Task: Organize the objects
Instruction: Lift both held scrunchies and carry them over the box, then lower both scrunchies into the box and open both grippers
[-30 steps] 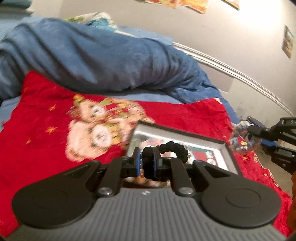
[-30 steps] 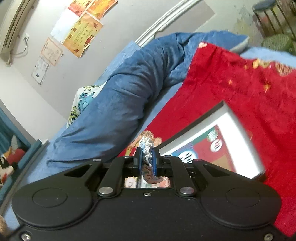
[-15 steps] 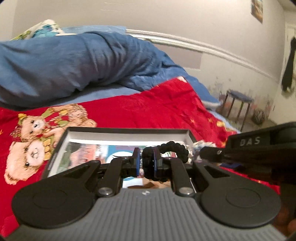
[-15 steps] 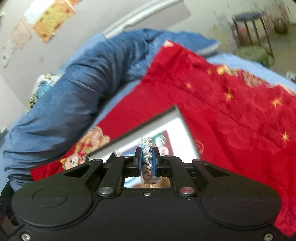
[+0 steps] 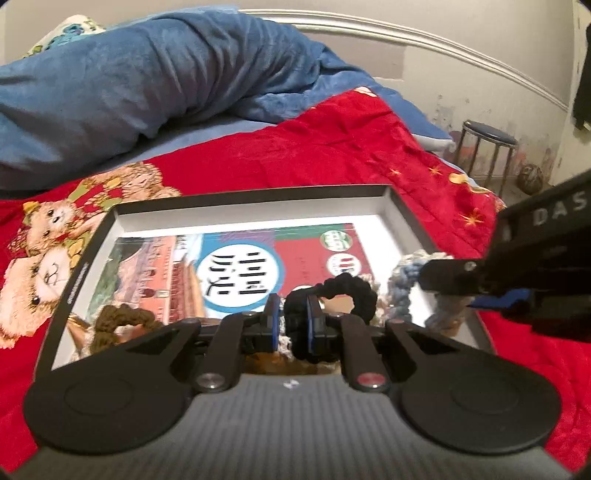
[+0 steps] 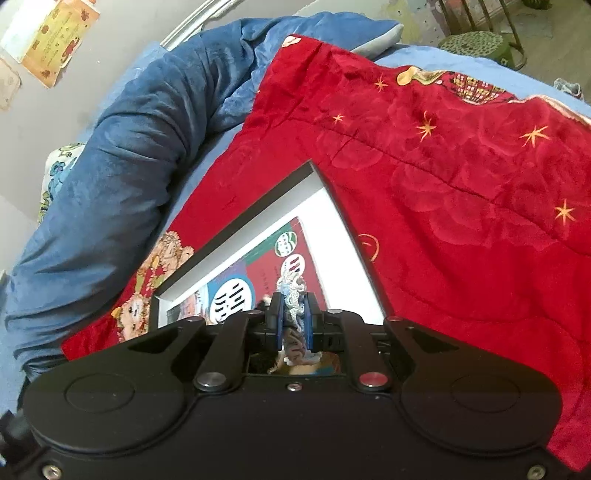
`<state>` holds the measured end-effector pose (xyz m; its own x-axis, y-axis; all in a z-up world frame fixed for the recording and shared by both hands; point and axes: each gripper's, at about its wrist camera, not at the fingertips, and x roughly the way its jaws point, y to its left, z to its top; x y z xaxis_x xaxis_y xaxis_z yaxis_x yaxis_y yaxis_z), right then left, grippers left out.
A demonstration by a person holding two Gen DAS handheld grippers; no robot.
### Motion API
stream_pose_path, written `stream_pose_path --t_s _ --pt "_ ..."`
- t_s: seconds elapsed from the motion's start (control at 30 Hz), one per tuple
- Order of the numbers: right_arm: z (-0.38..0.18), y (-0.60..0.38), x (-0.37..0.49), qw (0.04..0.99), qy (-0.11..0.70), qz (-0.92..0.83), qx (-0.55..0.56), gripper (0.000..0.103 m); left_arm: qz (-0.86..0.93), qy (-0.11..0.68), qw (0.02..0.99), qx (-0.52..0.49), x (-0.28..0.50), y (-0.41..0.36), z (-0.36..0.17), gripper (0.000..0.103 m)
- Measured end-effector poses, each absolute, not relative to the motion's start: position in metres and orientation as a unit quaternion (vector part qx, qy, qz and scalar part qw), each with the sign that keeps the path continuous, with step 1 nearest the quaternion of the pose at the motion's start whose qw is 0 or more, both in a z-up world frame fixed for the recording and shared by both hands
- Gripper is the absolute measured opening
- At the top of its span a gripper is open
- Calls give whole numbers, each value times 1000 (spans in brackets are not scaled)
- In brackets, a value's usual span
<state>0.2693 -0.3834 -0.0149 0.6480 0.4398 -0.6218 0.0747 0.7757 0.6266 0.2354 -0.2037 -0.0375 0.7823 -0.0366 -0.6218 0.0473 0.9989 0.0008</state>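
A shallow box (image 5: pixel 236 199) with a dark rim and a printed picture inside lies on the red blanket (image 5: pixel 351 147). My left gripper (image 5: pixel 291 317) is shut on a black hair scrunchie (image 5: pixel 347 291) and holds it over the box's near part. My right gripper (image 6: pixel 293 314) is shut on a blue-grey scrunchie (image 6: pixel 291 291); in the left wrist view it (image 5: pixel 476 295) comes in from the right with that scrunchie (image 5: pixel 406 280) over the box's right side. A brown scrunchie (image 5: pixel 122 321) lies in the box at the near left.
A rolled blue duvet (image 5: pixel 147 81) lies behind the red blanket, with a patterned pillow (image 5: pixel 62 33) beyond it. A blue stool (image 5: pixel 487 136) and a green stool (image 6: pixel 472 42) stand on the floor past the bed's end.
Both grippers have moved in over the box with their scrunchies still held. The box now fills more of both views and the brown scrunchie has come into sight.
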Motion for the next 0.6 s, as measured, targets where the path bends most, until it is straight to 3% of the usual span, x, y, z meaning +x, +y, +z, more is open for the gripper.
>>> stream_pose_path --t_s 0.6 --pt "-38 -364 275 817 435 113 360 12 -12 335 942 20 235 -195 -36 19"
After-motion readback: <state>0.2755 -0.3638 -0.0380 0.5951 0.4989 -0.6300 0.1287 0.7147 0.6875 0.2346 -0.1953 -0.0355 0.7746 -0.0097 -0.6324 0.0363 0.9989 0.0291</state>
